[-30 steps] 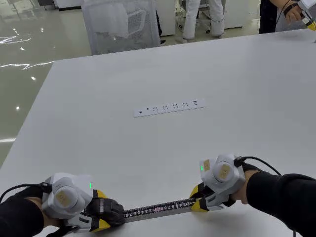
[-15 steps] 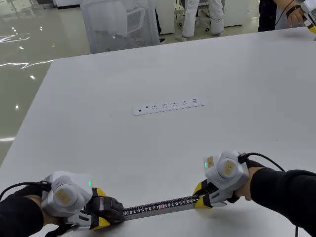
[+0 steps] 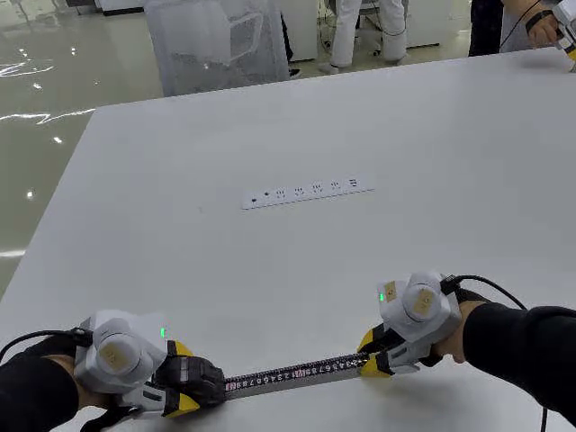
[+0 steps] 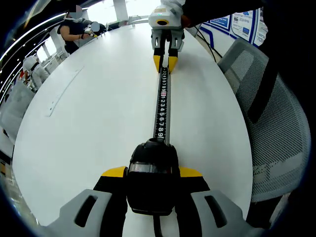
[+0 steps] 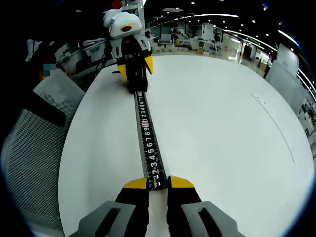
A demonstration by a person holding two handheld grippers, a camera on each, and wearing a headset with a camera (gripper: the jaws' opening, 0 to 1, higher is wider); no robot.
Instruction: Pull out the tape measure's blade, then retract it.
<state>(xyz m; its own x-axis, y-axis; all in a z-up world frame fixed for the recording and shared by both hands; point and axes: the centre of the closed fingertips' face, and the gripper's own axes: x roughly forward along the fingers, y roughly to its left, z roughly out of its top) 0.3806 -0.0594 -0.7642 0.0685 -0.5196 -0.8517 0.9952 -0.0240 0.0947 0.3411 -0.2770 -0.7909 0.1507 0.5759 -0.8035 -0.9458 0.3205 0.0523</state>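
Left gripper view: the left gripper (image 4: 152, 173) is clamped on both sides of the black tape measure case (image 4: 152, 190). The blade (image 4: 162, 106) runs flat along the white table (image 4: 98, 98) to the right gripper (image 4: 164, 63). Right gripper view: those jaws are pinched nearly closed on the blade's end, the digits legible, the end hook hidden between them. Head view: both grippers are held low at the near edge, dark-sleeved forearms cut off by the frame. A power strip (image 3: 306, 192) lies far off, mid-table.
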